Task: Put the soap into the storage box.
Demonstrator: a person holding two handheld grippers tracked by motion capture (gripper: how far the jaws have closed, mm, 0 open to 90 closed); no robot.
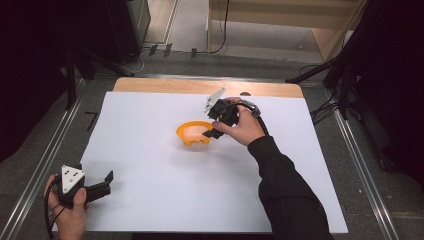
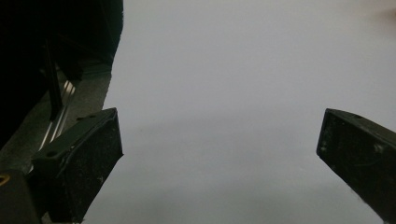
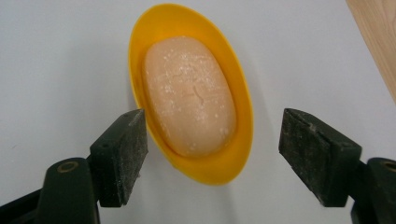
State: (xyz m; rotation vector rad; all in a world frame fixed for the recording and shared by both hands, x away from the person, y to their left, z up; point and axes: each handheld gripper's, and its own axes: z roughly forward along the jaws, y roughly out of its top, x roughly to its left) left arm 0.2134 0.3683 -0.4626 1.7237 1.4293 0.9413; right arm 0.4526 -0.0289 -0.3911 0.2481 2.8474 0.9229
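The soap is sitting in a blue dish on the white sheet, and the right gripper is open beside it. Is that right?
Not quite. The dish is yellow, not blue; the right gripper view shows it plainly. The rest holds: the soap lies in that dish on the white sheet, and the right gripper is open at the dish's near end, its jaws apart and pressing on nothing.

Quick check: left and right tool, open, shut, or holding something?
Left tool: open, holding nothing.
Right tool: open at the soap dish, holding nothing.

White sheet point(image 1: 165, 190) covers wooden table point(image 1: 165, 86); metal rails point(image 1: 45, 165) either side, cables point(image 1: 145, 52) on grey floor point(image 1: 250, 62) behind.
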